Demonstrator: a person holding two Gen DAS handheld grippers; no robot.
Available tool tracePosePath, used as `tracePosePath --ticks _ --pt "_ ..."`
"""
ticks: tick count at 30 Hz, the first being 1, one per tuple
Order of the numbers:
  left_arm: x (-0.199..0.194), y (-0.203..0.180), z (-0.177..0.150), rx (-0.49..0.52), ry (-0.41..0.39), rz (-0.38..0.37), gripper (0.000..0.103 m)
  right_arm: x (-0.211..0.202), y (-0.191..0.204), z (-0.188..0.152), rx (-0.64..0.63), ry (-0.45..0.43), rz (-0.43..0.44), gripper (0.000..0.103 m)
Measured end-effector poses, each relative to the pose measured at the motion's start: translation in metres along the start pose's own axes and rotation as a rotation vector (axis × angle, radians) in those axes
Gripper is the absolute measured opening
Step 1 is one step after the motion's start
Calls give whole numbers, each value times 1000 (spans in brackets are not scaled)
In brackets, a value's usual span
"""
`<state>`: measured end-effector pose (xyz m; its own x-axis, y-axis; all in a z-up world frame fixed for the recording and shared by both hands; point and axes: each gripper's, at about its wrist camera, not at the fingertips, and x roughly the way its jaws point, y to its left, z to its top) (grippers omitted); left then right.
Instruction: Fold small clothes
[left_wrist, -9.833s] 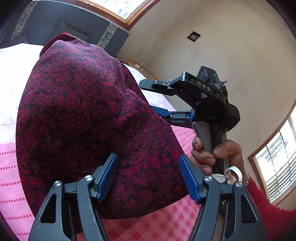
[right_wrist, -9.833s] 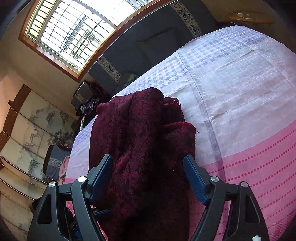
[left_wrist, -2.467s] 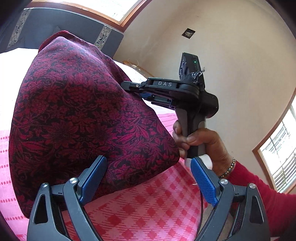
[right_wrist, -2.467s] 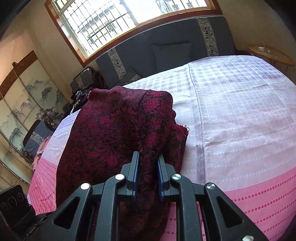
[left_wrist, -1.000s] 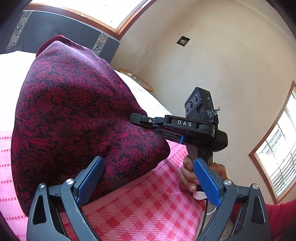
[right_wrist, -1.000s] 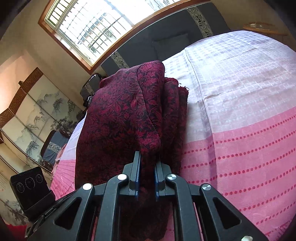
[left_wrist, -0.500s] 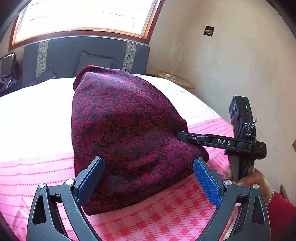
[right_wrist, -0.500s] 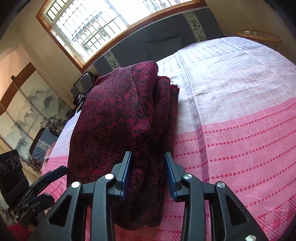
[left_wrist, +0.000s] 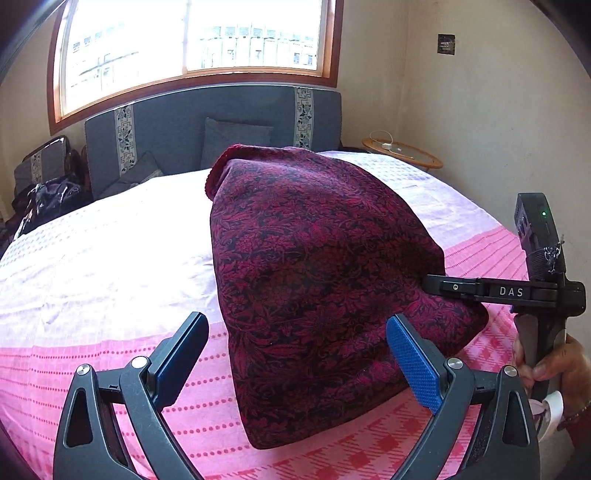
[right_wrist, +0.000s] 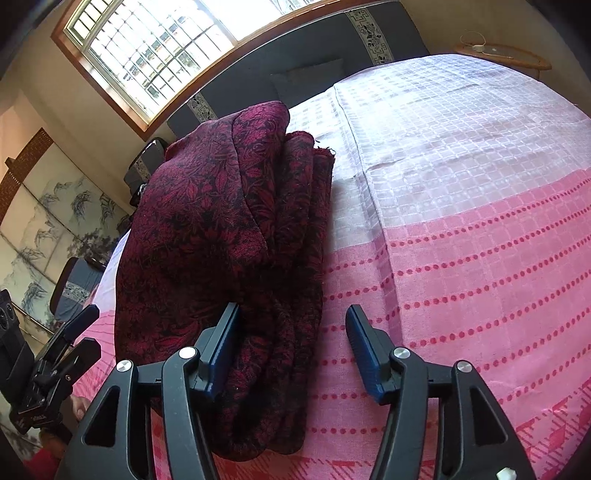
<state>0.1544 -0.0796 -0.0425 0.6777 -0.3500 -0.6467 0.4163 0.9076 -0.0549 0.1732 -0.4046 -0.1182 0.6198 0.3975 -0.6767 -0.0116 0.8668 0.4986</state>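
Observation:
A folded dark red floral garment (left_wrist: 317, 266) lies on the pink and white bed cover (left_wrist: 92, 258). My left gripper (left_wrist: 295, 321) is open just above the garment's near end, and its blue pads do not press the cloth. In the right wrist view the garment (right_wrist: 221, 229) shows several stacked layers. My right gripper (right_wrist: 293, 308) is opening at the garment's near right edge; the layers lie between the jaws and the right pad stands apart from them. Each gripper also shows in the other view: the right gripper (left_wrist: 430, 286) and the left gripper (right_wrist: 86, 334).
A grey padded headboard (left_wrist: 207, 122) with cushions stands under the window. At the far right corner is a round wooden side table (left_wrist: 402, 153). A painted folding screen (right_wrist: 44, 221) stands to the left. A hand (left_wrist: 554, 365) holds the right gripper's handle.
The right gripper's jaws have opened off the garment's fold, which has dropped onto the bed. The left gripper has swung round to face the headboard and risen slightly, still open.

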Motion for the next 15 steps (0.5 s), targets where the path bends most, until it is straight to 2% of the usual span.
tracePosePath --ticks 8,11,15 --pt "18 16 9 12 -4 71 100 -2 -2 7 18 14 36 68" --pt "27 29 13 5 0 89 101 -3 -5 16 -2 3 43 69" --pt "48 59 19 -80 57 -42 102 5 -10 35 -6 24 75 79"
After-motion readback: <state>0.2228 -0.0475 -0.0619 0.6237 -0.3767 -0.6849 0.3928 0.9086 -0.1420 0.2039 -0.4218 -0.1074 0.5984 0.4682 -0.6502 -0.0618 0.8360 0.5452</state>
